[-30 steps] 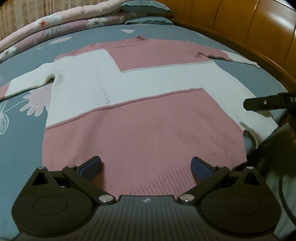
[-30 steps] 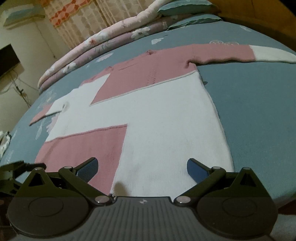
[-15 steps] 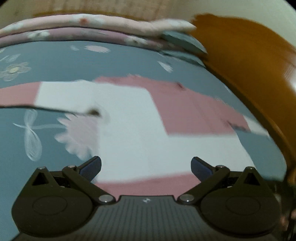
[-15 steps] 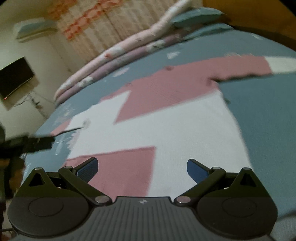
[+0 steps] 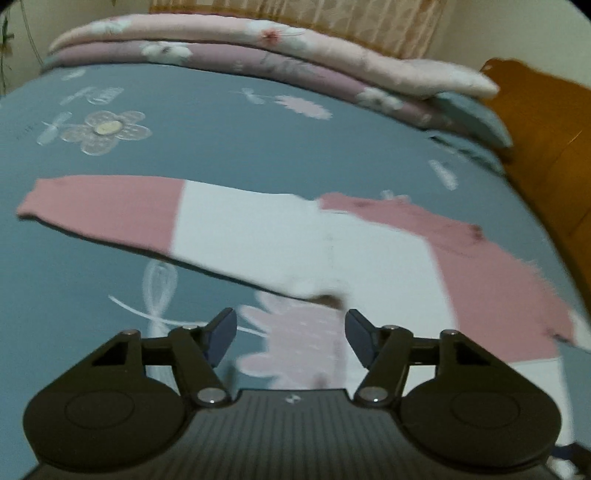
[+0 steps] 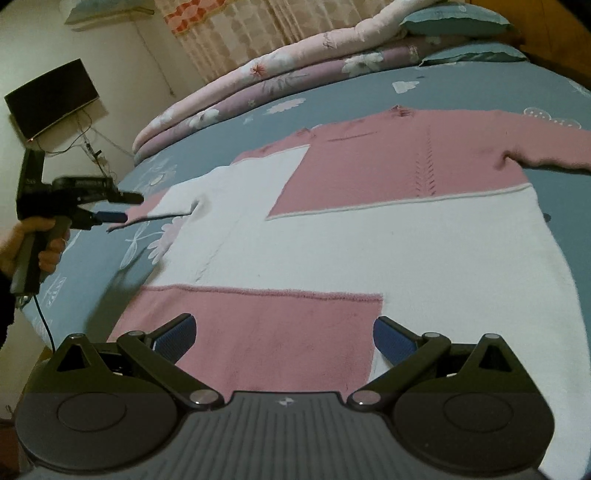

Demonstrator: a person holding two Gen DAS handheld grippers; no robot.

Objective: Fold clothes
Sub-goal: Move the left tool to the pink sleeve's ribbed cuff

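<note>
A: How many garments are there?

B: One, a pink and white sweater (image 6: 369,236), spread flat on the bed (image 6: 480,88). Beyond the sweater lie two folded quilts (image 6: 295,62) and two pillows (image 6: 454,18), with a wooden headboard (image 5: 546,122) past its neckline side.

A: And the hands?

B: Two tools. The left gripper (image 5: 290,334) sits by the sweater's armpit, where sleeve (image 5: 166,218) meets body; its fingers (image 5: 221,332) are closing, with only the floral sheet and the sweater's edge seen between them, nothing pinched. The right gripper (image 6: 284,338) is at the sweater's hem, fingers spread wide over the pink panel, gripping nothing.

A: Room around the sweater?

B: Bare sheet lies beyond the sleeve toward the quilts, and more outside the sweater's white side seam. The bed edge drops away close to the hem.

A: What does each camera add?

B: The right wrist view shows the whole body of the sweater, a person's hand (image 6: 37,240) holding the left gripper's handle, and a wall screen (image 6: 51,96). The left wrist view alone shows the full sleeve out to its pink cuff.
</note>
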